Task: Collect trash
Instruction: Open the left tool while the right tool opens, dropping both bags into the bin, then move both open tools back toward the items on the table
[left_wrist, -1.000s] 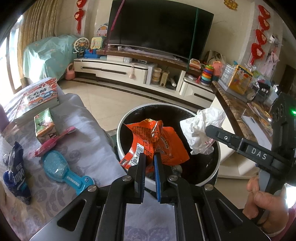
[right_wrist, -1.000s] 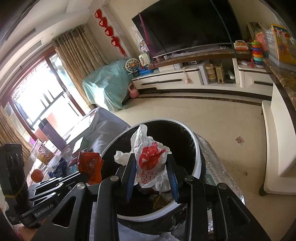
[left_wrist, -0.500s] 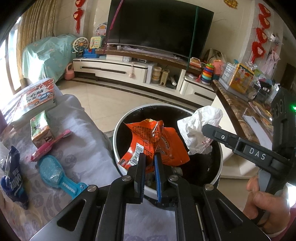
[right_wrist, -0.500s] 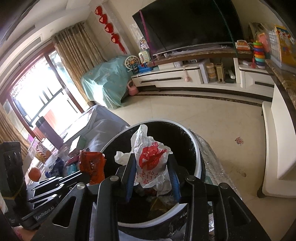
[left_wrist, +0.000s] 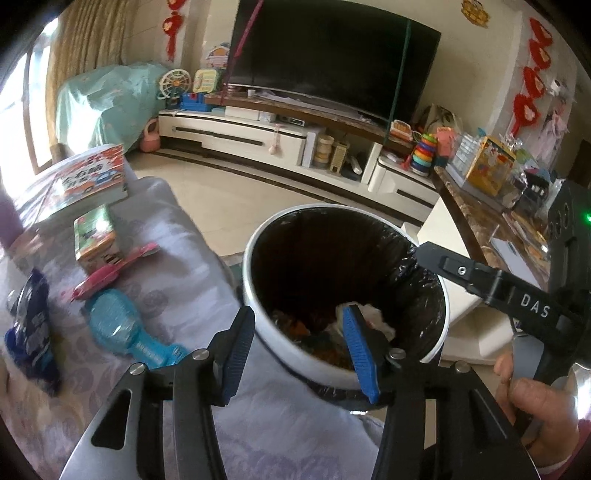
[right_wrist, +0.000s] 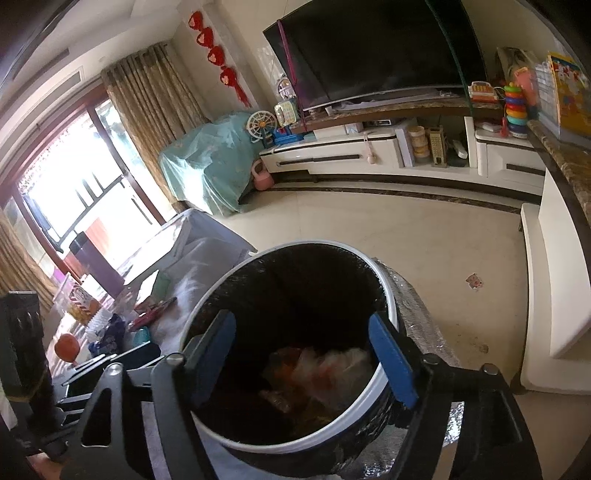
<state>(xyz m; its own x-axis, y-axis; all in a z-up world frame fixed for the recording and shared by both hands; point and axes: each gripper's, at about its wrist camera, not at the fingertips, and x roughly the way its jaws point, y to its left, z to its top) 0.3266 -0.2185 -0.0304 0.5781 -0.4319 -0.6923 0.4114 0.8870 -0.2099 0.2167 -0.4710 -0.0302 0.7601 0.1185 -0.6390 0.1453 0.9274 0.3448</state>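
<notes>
Left claw (left_wrist: 297, 345) and right claw (right_wrist: 304, 360) both hung spread wide and empty over the trash bin (left_wrist: 258, 258). Crumpled wrappers (right_wrist: 317, 369) lay inside on the bin's bottom.
</notes>
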